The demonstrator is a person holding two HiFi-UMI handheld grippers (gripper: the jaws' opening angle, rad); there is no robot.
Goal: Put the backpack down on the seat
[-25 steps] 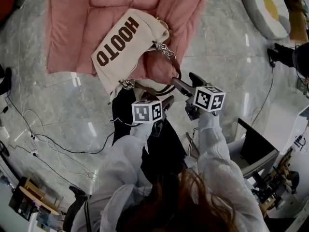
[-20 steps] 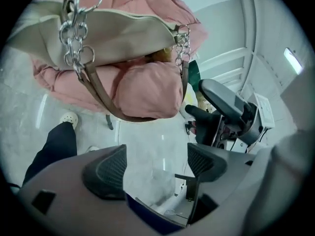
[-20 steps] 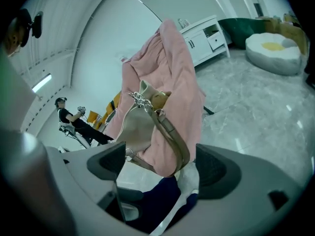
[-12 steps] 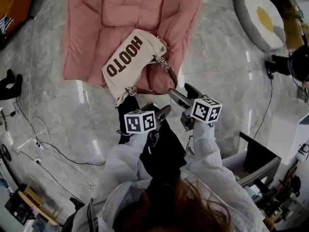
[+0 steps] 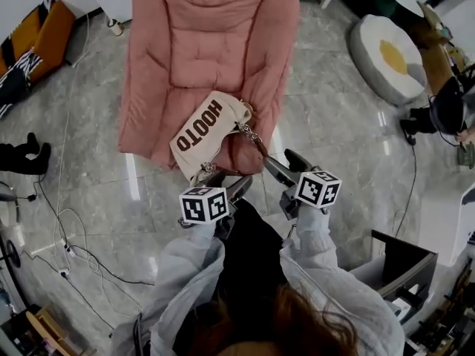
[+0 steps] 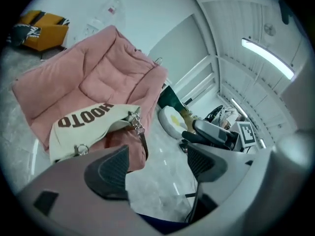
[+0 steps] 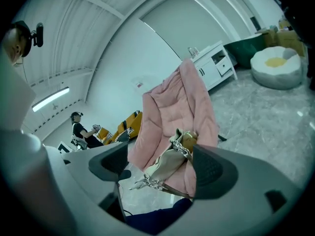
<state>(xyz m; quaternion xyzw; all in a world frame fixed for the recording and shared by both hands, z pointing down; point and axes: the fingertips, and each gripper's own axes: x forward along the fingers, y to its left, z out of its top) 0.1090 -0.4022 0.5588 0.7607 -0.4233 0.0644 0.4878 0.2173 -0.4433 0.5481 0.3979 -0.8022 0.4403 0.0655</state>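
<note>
The cream bag [image 5: 205, 132] printed HOOTO lies on the front edge of the pink cushioned seat [image 5: 211, 43], its chain and brown strap [image 5: 256, 143] hanging over the edge. Both grippers hover just in front of it, apart from it. My left gripper [image 5: 237, 187] is open with nothing between its pads; the left gripper view shows the bag [image 6: 88, 124] on the seat [image 6: 98, 77] beyond the left gripper [image 6: 157, 163]. My right gripper [image 5: 286, 165] is open too; its jaws have just been closing a little, with nothing between them. In its view the bag [image 7: 170, 163] lies further off than the right gripper [image 7: 157, 165].
An egg-shaped cushion [image 5: 390, 58] lies on the marble floor at the right, with a person [image 5: 445, 110] beside it. Cables [image 5: 67, 228] trail at the left near a yellow chair [image 5: 37, 43]. A dark box [image 5: 397, 254] stands at the lower right. Another person [image 7: 81, 129] is far off.
Both grippers have lifted and drawn back from the bag's strap. The bag stays lying on the seat, and more of the seat shows.
</note>
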